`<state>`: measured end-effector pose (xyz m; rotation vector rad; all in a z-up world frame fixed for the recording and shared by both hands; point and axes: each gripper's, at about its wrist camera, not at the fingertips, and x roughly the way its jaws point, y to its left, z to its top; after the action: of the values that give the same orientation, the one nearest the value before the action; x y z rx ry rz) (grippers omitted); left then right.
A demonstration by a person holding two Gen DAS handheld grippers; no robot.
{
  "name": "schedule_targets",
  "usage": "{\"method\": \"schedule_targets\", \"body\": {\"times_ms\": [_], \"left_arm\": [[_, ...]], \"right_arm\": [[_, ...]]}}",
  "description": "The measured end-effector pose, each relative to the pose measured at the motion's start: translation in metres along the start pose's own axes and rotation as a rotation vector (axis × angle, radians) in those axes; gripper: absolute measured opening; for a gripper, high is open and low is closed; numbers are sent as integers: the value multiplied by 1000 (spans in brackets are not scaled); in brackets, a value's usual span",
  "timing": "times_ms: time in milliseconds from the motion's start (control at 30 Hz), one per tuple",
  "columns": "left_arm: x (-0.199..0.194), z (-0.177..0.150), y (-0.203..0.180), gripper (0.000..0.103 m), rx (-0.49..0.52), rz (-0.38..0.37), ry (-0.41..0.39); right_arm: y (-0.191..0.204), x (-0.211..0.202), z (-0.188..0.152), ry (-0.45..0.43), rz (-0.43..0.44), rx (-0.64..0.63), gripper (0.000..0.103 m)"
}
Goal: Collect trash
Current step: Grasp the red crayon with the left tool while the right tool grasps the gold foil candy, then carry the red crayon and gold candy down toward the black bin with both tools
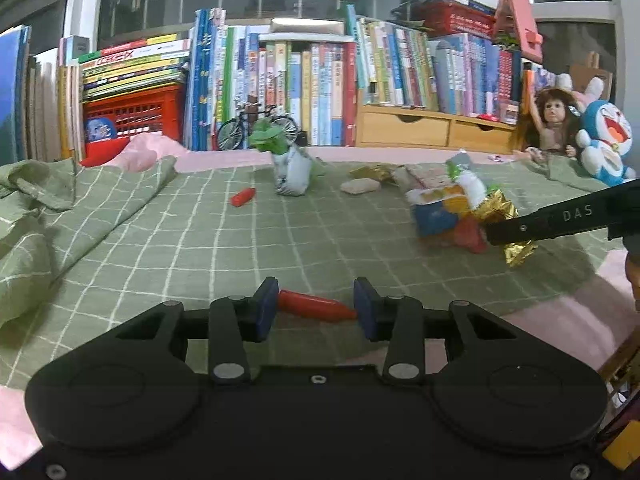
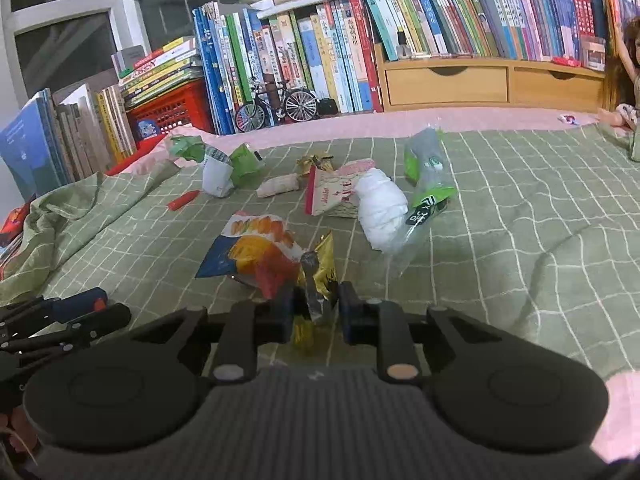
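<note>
Trash lies scattered on a green checked cloth. My left gripper holds a red stick-shaped wrapper lengthwise between its blue pads, low over the cloth's near edge. My right gripper is shut on a crumpled gold foil wrapper, also seen as gold foil at its black finger in the left wrist view. Just beyond it lies a colourful snack bag. Farther off are a white tissue wad, a green-and-clear bag, a red-edged packet and a second red wrapper.
A green-white bag, a beige packet and another gold wrapper lie farther back. Books, a red crate, a toy bicycle and wooden drawers line the back. Dolls sit at the right. Bunched cloth rises at the left.
</note>
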<state>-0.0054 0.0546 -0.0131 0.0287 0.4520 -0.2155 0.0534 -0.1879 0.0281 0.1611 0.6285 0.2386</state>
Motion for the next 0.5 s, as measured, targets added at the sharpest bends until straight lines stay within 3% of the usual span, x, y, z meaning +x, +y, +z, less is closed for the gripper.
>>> {"method": "schedule_targets", "body": {"times_ms": [500], "left_arm": [[-28,10,-42,39,50,-108,-42]], "right_arm": [[-2,-41,-2,-49,22,-6,25]]}}
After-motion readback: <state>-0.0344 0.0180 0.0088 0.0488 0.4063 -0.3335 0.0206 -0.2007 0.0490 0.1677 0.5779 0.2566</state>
